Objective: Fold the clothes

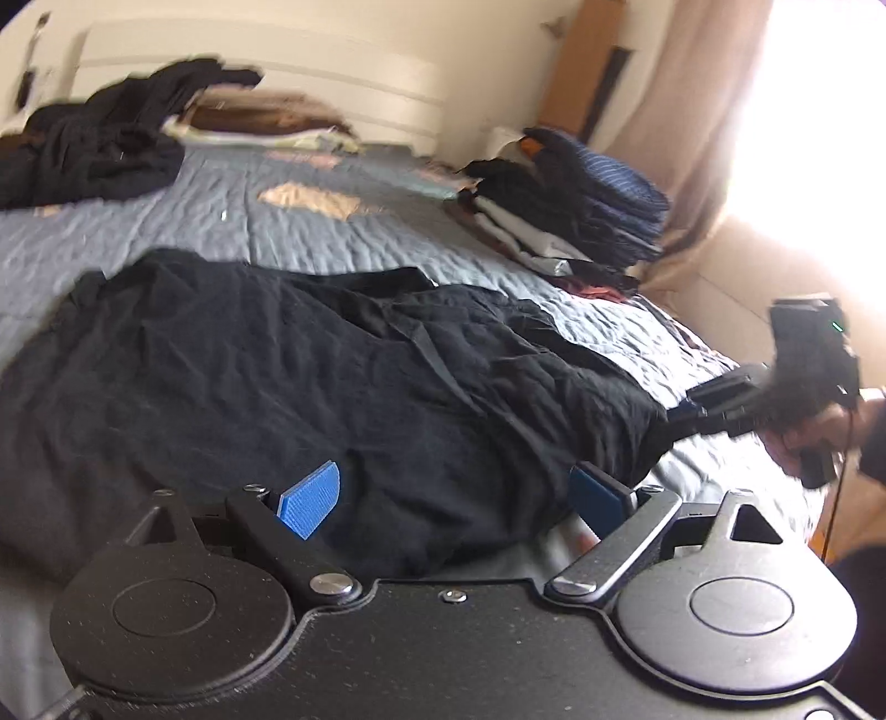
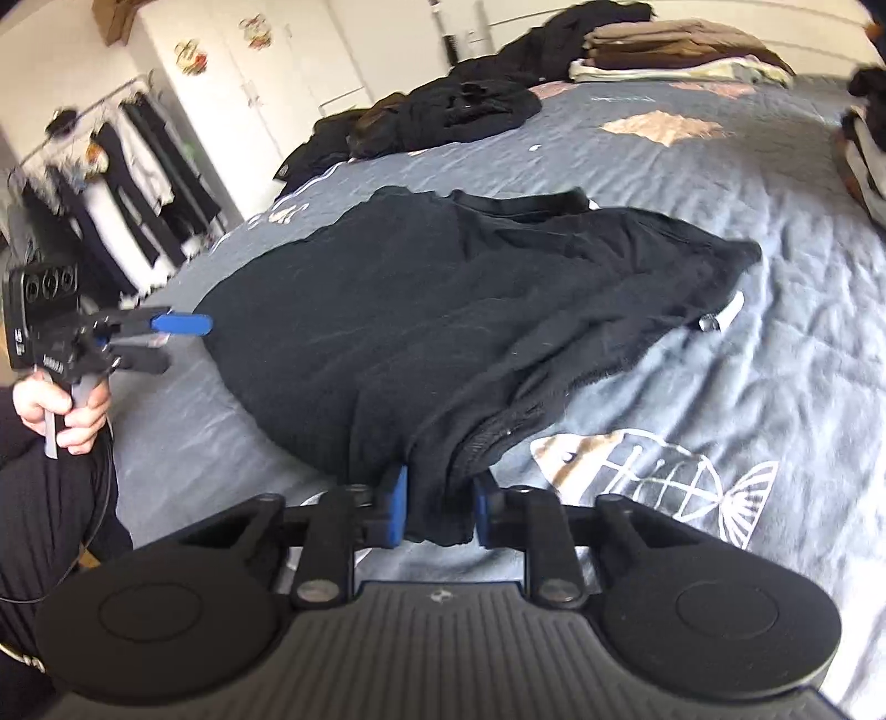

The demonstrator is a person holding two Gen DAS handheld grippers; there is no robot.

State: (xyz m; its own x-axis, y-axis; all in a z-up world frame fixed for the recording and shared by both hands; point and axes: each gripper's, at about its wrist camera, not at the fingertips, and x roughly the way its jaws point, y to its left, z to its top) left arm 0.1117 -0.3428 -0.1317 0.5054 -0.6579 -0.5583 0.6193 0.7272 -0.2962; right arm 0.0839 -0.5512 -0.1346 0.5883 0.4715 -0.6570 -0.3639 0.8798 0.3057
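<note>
Bed point(image 2: 720, 277): covered by a blue-grey quilted spread with tan patches and a white fish-skeleton print near the right tool; it carries all the clothes.
Black garment point(image 2: 443, 310): the task's thing, a wide dark piece lying crumpled across the middle of the bed, between the two tools; one corner is gathered into a bunch at its near edge. In the left wrist view it fills the foreground point(image 1: 310, 387).
Unfolded dark heap point(image 2: 443, 111): piled at the far side of the bed, well apart from the black garment.
Folded stack, brown and cream point(image 2: 675, 50): neat layers at the far end of the bed, just beside the dark heap.
Folded stack, navy and black point(image 1: 581, 210): on the bed's edge near the curtain point(image 1: 664, 111), seen from the left wrist.
Clothes rack point(image 2: 111, 183): stands off the bed by the white cupboards, hung with dark and pale clothes.
Right tool point(image 2: 437, 507): jaws drawn close, blue pads pinching the gathered corner of the black garment.
Left tool point(image 1: 454, 498): jaws spread wide, nothing between the pads; it hovers just over the garment's near edge. From the right wrist view it shows at the garment's left end point(image 2: 171, 332), apart from the cloth.
Left hand point(image 2: 61, 410): wrapped round the left tool's handle.
</note>
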